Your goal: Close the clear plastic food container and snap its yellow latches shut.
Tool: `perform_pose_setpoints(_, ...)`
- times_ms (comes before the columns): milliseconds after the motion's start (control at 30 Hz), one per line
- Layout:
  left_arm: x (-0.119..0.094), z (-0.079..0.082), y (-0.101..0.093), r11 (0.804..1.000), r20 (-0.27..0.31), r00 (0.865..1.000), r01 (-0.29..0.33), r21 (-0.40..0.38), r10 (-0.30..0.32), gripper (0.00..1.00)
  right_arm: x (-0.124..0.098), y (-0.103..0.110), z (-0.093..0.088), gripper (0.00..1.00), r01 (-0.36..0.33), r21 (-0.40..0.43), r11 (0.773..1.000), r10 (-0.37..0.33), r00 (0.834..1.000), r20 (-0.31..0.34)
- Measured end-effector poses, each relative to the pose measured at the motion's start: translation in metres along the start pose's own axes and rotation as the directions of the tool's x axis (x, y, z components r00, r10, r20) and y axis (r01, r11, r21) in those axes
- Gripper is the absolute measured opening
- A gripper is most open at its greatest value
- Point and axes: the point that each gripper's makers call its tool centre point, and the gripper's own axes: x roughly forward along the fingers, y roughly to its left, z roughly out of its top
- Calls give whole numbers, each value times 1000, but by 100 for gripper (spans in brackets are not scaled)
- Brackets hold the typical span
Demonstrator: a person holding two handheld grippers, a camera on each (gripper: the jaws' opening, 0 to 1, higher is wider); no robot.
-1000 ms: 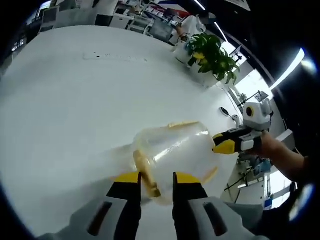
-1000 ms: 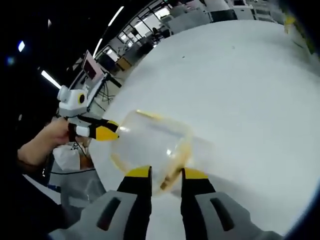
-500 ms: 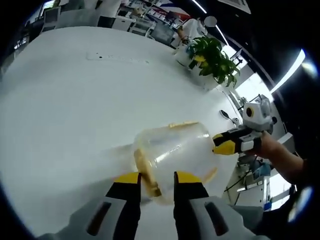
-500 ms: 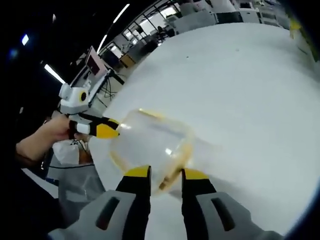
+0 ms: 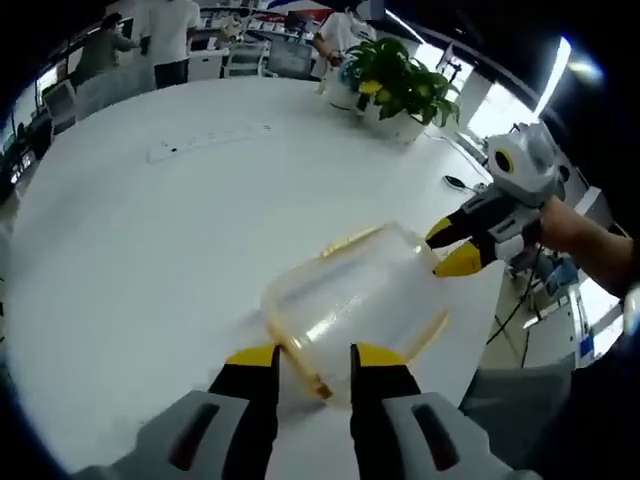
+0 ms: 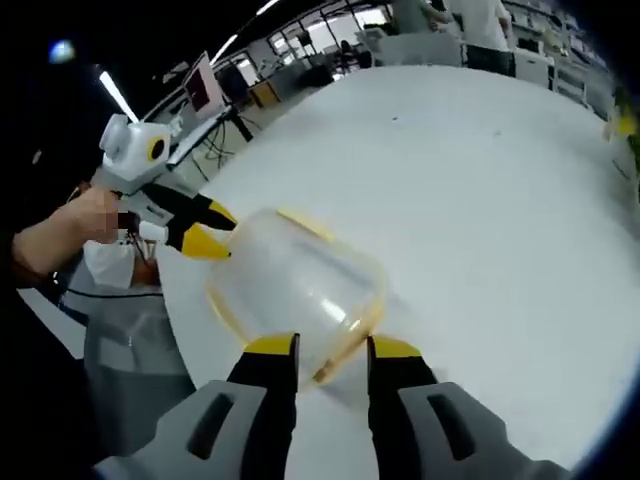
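Note:
The clear plastic container (image 5: pixel 350 295) with yellow latches is held over the white table (image 5: pixel 150 230) between both grippers. My left gripper (image 5: pixel 315 355) is shut on its near end, with a yellow latch (image 5: pixel 290 340) between the jaws. My right gripper (image 5: pixel 452 247) comes in from the right and grips the far end. In the right gripper view the same container (image 6: pixel 295 285) sits above my right gripper (image 6: pixel 332 347), whose jaws close on its yellow-edged end (image 6: pixel 350 340). The left gripper (image 6: pixel 208 230) pinches the opposite end from the left.
A potted plant (image 5: pixel 395 85) and a white power strip (image 5: pixel 205 140) lie at the table's far side. The table edge runs close to the container (image 6: pixel 175 330). A person's hand (image 6: pixel 60 240) holds the left gripper. People and desks stand in the background.
Both views have swung, showing more of the room. The container stays in the same place between each pair of jaws, and both grips are unchanged.

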Motion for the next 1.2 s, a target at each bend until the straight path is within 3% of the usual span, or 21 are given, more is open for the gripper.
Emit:
perform_pose_setpoints(133,-2,4,-1,989,2,999,-42,139,42,22,-1,-1,4,28,44,-177,983,-47,999,-13)
perform_pose_setpoints(200,-2,5,-2,989,5,998,-61,137,61,23,-1,-1,6,30,48,-260,964,-53,999,-13)
perform_pose_setpoints(267,-3,9,-4,962,11,997,-73,263,72,23,-1,0,7,32,53,-306,950,-57,998,-4)
perform_pose_setpoints(300,-3,9,-5,957,8,997,-78,279,79,22,-1,0,6,32,43,-298,954,-48,999,-11)
perform_pose_setpoints(367,-2,12,-9,929,18,996,-90,359,89,21,-1,1,7,34,29,-335,942,-34,999,-9)
perform_pose_setpoints(400,-2,15,-11,907,29,996,-94,411,90,21,-1,2,7,34,24,-393,919,-30,1000,-8)
perform_pose_setpoints(433,-2,16,-12,893,32,995,-98,439,94,21,-1,2,8,35,25,-407,913,-31,999,-7)
perform_pose_setpoints(500,-1,18,-14,865,25,993,-110,489,112,22,-2,1,13,38,63,-491,869,-69,998,6)
perform_pose_setpoints(533,-1,19,-16,839,14,993,-103,534,113,22,-2,4,13,38,49,-522,851,-58,998,0)
perform_pose_setpoints(600,1,20,-19,821,-2,993,-94,564,115,23,1,11,13,38,19,-563,826,-28,1000,-7)
perform_pose_setpoints(633,3,22,-24,815,-1,995,-79,574,97,24,4,16,14,39,5,-567,824,-10,1000,-6)
perform_pose_setpoints(667,4,23,-29,814,-1,997,-60,578,75,26,5,20,15,39,-12,-558,830,7,1000,-11)
perform_pose_setpoints(733,8,22,-40,831,-18,999,-12,557,26,28,10,34,21,39,-57,-550,833,63,998,-7)
perform_pose_setpoints(800,10,22,-44,818,-23,999,-6,575,23,28,12,39,27,39,-65,-559,827,80,997,2)
perform_pose_setpoints(833,10,23,-45,797,-18,999,-13,603,30,28,13,42,32,39,-71,-559,826,87,996,3)
perform_pose_setpoints(933,10,27,-52,817,-9,1000,4,577,1,28,17,49,42,42,-106,-531,841,130,991,8)
perform_pose_setpoints(1100,10,30,-52,811,-9,1000,6,585,0,28,21,54,46,40,-124,-559,820,145,989,-6)
perform_pose_setpoints(1200,11,30,-53,818,-12,1000,12,576,-7,28,23,56,44,39,-145,-563,814,159,987,-25)
